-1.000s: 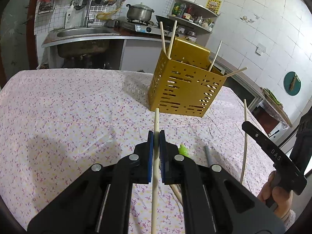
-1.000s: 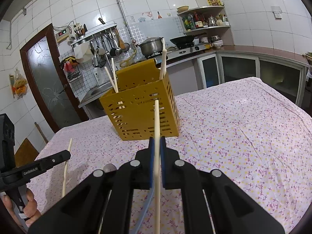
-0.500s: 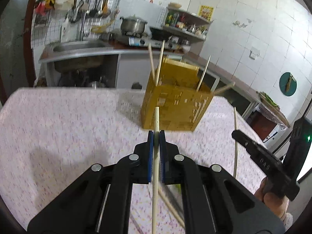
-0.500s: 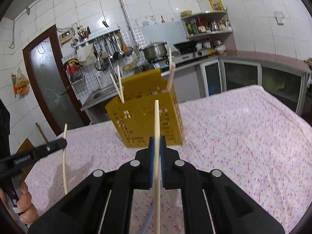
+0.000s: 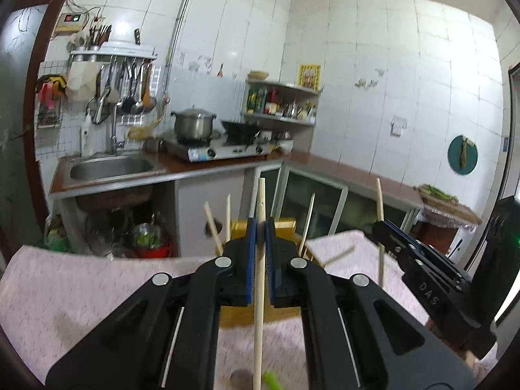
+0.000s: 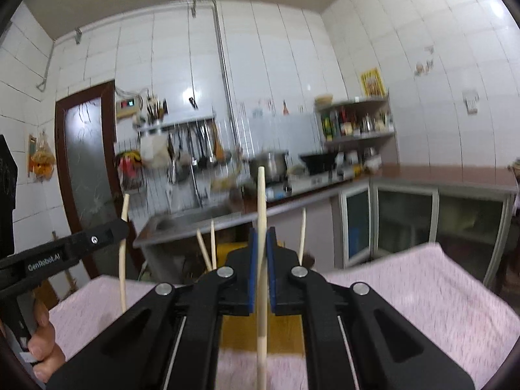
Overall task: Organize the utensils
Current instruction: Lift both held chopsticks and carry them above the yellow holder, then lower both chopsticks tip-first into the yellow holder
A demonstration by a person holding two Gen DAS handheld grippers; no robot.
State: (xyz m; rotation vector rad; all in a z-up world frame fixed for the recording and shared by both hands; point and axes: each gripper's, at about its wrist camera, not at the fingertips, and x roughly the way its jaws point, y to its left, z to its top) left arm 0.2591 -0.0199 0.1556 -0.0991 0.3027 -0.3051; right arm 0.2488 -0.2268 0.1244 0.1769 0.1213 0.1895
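Observation:
My left gripper (image 5: 260,227) is shut on a pale wooden chopstick (image 5: 261,200) that stands upright between its blue pads. Behind its fingers the yellow perforated utensil holder (image 5: 286,224) is mostly hidden; several chopsticks (image 5: 213,227) stick up out of it. At the right of the left wrist view, my right gripper (image 5: 381,227) holds a second chopstick (image 5: 378,201). In the right wrist view that gripper (image 6: 261,237) is shut on its chopstick (image 6: 261,195), with the holder (image 6: 240,331) behind and below it. The left gripper (image 6: 121,227) with its chopstick (image 6: 122,266) shows at the left.
The table carries a pink flowered cloth (image 5: 65,286). A small green item (image 5: 271,380) and a round grey thing (image 5: 240,378) lie near its front edge. Beyond the table run a counter with a sink (image 5: 107,165), a stove with a pot (image 5: 193,123) and glass-fronted cabinets (image 6: 406,221).
Both grippers have risen and tipped upward, each still holding its chopstick. The yellow holder has dropped low in both views and now sits mostly behind the fingers.

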